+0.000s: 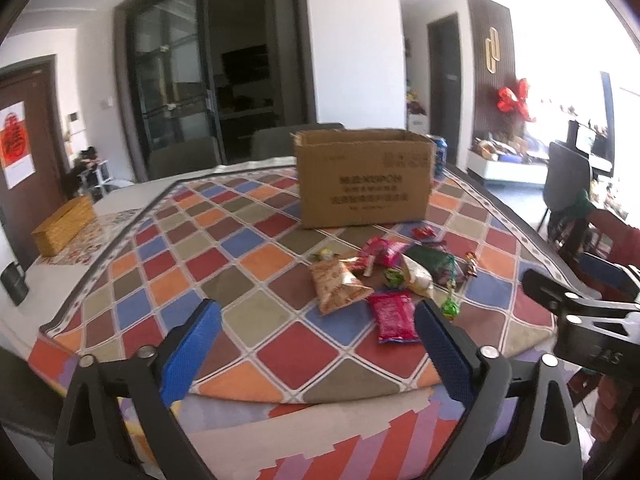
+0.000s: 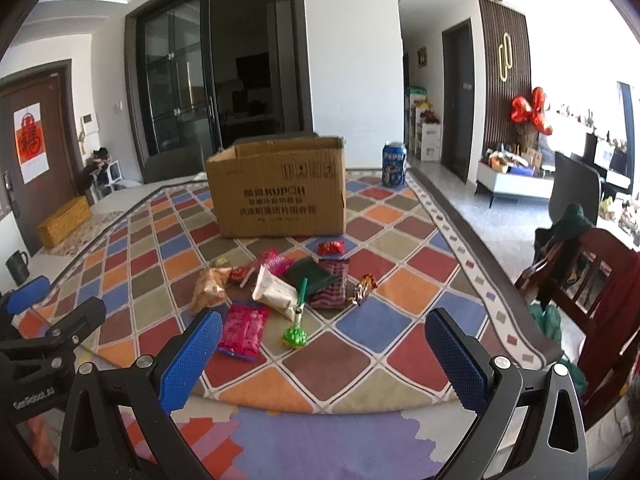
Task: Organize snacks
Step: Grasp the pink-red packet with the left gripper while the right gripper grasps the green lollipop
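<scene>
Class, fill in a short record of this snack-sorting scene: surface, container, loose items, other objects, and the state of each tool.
surface: table under a diamond-patterned cloth
container: open cardboard box, upright, behind the snacks
loose items: pile of snack packets on the cloth; pink packet and green lollipop nearest the camera
other objects: blue soda can right of the box; woven box and dark mug at far left
left tool: open, empty
right tool: open, empty
</scene>
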Motion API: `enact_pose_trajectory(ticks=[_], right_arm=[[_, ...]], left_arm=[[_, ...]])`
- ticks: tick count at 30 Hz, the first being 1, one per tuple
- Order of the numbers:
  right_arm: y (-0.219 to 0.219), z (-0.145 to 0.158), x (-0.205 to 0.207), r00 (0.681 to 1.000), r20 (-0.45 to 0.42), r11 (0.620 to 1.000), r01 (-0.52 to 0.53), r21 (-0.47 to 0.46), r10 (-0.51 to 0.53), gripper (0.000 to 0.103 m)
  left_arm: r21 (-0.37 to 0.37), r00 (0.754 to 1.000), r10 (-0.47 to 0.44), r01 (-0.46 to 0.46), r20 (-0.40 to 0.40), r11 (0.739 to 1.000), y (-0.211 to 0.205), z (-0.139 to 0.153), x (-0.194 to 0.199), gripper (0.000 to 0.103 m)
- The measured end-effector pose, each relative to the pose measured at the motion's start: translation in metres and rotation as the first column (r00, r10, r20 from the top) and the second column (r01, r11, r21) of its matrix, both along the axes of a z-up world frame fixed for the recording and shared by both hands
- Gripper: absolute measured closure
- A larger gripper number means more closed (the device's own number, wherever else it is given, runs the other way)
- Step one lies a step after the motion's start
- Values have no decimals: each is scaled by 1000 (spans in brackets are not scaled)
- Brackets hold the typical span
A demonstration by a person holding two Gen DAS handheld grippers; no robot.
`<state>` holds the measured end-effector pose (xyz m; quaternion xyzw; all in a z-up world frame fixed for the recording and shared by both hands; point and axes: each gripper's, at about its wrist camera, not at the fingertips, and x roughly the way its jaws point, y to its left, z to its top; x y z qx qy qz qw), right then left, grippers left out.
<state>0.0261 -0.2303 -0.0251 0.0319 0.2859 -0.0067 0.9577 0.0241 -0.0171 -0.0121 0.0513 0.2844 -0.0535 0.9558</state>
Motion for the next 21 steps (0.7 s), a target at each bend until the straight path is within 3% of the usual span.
enact_pose_trajectory(ticks=[8,21], right_arm=[[-5,-33,37,989,-137,998,-57,2,57,22],[-5,-78,77,949,-251,980,-169,106,191,49]], left_arm=[[-13,990,-96,96,-102,995,-18,-17,37,22],[-64,928,-222,212,-301,975,-51,-64,88,40]])
